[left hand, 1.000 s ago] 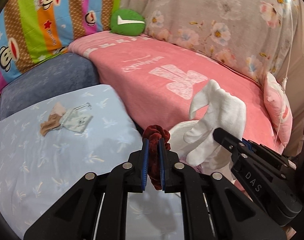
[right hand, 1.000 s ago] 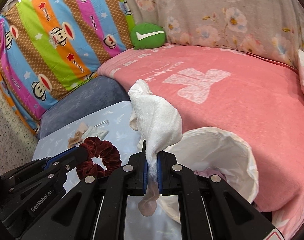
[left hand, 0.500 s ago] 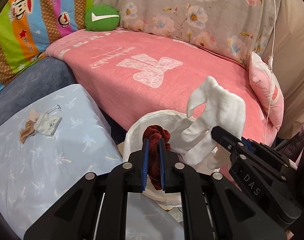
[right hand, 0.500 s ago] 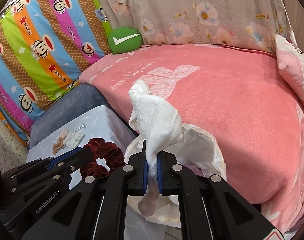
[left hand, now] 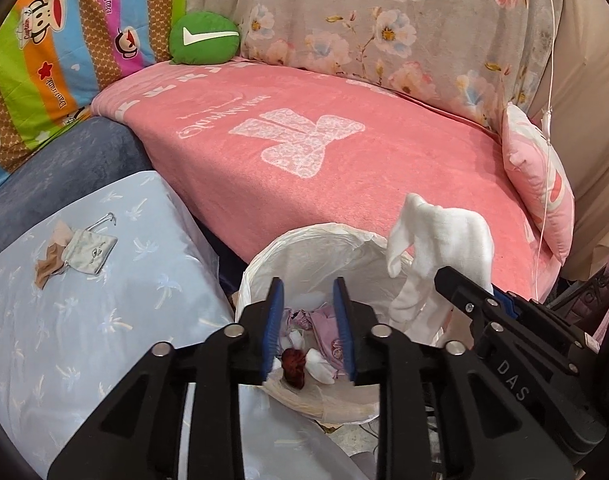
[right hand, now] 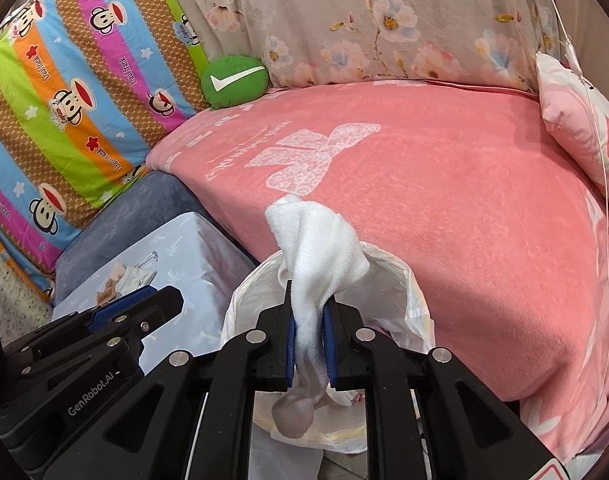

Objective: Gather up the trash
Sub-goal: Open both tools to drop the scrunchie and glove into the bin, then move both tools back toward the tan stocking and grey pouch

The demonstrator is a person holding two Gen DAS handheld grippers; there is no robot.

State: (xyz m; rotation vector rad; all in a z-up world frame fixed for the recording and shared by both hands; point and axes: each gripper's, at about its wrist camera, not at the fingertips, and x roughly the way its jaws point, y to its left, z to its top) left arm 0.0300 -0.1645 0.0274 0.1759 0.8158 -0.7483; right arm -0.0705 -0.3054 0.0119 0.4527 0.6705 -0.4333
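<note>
My left gripper point(left hand: 307, 286) hangs over the white-lined trash bin point(left hand: 304, 242), its jaws opening and nothing between them. Below them a dark red scrunchie point(left hand: 294, 362) lies inside the bin among white and pink scraps. To the right my right gripper point(left hand: 448, 276) holds a white cloth point(left hand: 444, 236) over the bin's right rim. In the right wrist view the right gripper point(right hand: 309, 322) has its jaws opening, but the pads still press the white cloth point(right hand: 320, 256), which stands above them and trails below over the bin point(right hand: 404, 280). The left gripper point(right hand: 168, 300) shows at the lower left.
A light blue covered table point(left hand: 84, 320) at the left bears a small grey pouch point(left hand: 90, 246) and a beige scrap point(left hand: 50, 266). Behind the bin runs a sofa with a pink blanket point(left hand: 344, 160), a green cushion point(left hand: 204, 38) and a pink pillow point(left hand: 540, 176).
Both grippers moved from over the blue table to above the bin. The left jaws opened and the scrunchie dropped into the bin. The right jaws widened a little, cloth still between them.
</note>
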